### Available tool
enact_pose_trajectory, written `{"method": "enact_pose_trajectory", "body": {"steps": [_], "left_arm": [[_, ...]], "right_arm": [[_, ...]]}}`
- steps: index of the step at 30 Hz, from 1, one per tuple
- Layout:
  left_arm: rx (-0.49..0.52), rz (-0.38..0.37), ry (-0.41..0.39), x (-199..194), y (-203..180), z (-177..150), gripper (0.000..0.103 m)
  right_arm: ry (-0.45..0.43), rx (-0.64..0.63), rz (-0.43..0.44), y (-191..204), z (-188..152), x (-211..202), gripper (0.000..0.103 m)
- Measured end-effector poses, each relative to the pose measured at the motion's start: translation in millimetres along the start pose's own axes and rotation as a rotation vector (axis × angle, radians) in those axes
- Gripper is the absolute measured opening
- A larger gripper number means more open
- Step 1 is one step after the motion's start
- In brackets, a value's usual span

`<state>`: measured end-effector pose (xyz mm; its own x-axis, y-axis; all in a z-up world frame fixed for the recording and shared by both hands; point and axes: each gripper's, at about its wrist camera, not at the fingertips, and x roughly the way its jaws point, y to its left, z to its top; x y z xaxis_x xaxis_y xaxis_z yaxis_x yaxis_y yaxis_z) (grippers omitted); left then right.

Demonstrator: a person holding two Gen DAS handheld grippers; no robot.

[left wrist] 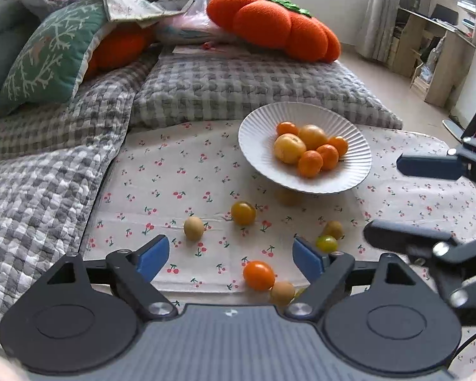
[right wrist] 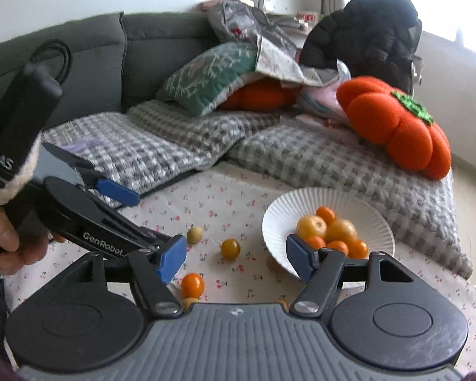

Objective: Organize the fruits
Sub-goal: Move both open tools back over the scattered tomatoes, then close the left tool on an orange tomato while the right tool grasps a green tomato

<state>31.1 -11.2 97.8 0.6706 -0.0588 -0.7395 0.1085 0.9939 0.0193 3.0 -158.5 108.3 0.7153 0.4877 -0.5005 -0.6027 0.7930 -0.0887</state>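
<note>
Both sets of tongs empty: left gripper (left wrist: 230,255) spread wide, right gripper (right wrist: 236,258) parted too. White plate (left wrist: 260,136) already heaped with 6 fruits (left wrist: 311,150). In front of the plate, loose on the cherry-print cloth (left wrist: 161,174): orange tomato (left wrist: 258,275), yellow tomato (left wrist: 243,212), pale fruit (left wrist: 193,228), green one (left wrist: 326,243). Likely risks: round fruit rolling off under a pad's nudge, soft skin bursting if squeezed hard, heap spilling on release.

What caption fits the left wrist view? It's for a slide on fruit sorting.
Open left gripper above loose small fruits on the cherry-print cloth, white ribbed plate of fruit beyond.
</note>
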Motion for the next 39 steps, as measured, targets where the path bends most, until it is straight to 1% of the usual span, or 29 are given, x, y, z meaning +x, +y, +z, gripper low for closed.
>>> {"method": "enact_pose_trajectory", "body": {"steps": [3,8,10,13,16,17,18,19,21,23,28,32,34,35,36,39], "left_arm": [[-0.042,-0.008,0.039,10.0,3.4,-2.3,0.077],[-0.11,-0.038,0.107,26.6,9.8,-7.8,0.077],[-0.132,-0.055,0.13,31.0,10.3,-9.0,0.077],[-0.172,-0.084,0.149,34.6,10.9,-10.3,0.077],[-0.219,-0.101,0.155,38.6,14.4,-9.2,0.077],[-0.22,-0.106,0.153,40.6,14.8,-8.4,0.077],[-0.219,-0.104,0.148,42.5,15.0,-8.4,0.077],[-0.218,-0.095,0.146,44.8,15.0,-8.9,0.076],[-0.223,-0.101,0.153,49.5,15.1,-10.2,0.074],[-0.224,-0.111,0.16,53.0,14.4,-12.0,0.073],[-0.185,-0.099,0.186,61.2,6.9,-16.8,0.07],[-0.176,-0.104,0.198,66.2,2.8,-20.2,0.069],[-0.194,-0.11,0.19,69.1,2.9,-22.8,0.069],[-0.205,-0.121,0.178,70.5,3.1,-24.4,0.067],[-0.205,-0.118,0.174,72.8,2.0,-25.7,0.064],[-0.2,-0.117,0.174,78.0,0.0,-28.3,0.057]], "right_arm": [[0.053,0.033,0.017,-1.9,-7.0,17.5,0.064],[0.128,0.069,0.011,-4.6,-19.8,40.8,0.058],[0.139,0.067,-0.001,-4.1,-23.4,44.5,0.055],[0.141,0.056,-0.016,-4.3,-23.8,47.8,0.053],[0.112,-0.007,-0.047,-2.5,-22.6,53.6,0.053],[0.121,-0.019,-0.061,-2.6,-23.8,58.7,0.053],[0.134,-0.02,-0.062,-4.5,-25.3,64.3,0.053],[0.148,-0.016,-0.058,-6.8,-27.3,69.3,0.05],[0.176,-0.018,-0.054,-8.9,-30.6,75.4,0.049],[0.193,-0.038,-0.036,-9.9,-32.9,78.0,0.047],[0.21,-0.114,0.007,-7.8,-37.7,76.7,0.044],[0.223,-0.241,0.042,2.7,-44.6,77.3,0.042],[0.232,-0.306,0.049,7.9,-48.1,79.9,0.04],[0.237,-0.329,0.044,10.2,-50.0,81.2,0.04],[0.239,-0.345,0.035,11.8,-51.4,82.0,0.042],[0.246,-0.358,0.028,10.9,-51.1,82.2,0.041]]}}
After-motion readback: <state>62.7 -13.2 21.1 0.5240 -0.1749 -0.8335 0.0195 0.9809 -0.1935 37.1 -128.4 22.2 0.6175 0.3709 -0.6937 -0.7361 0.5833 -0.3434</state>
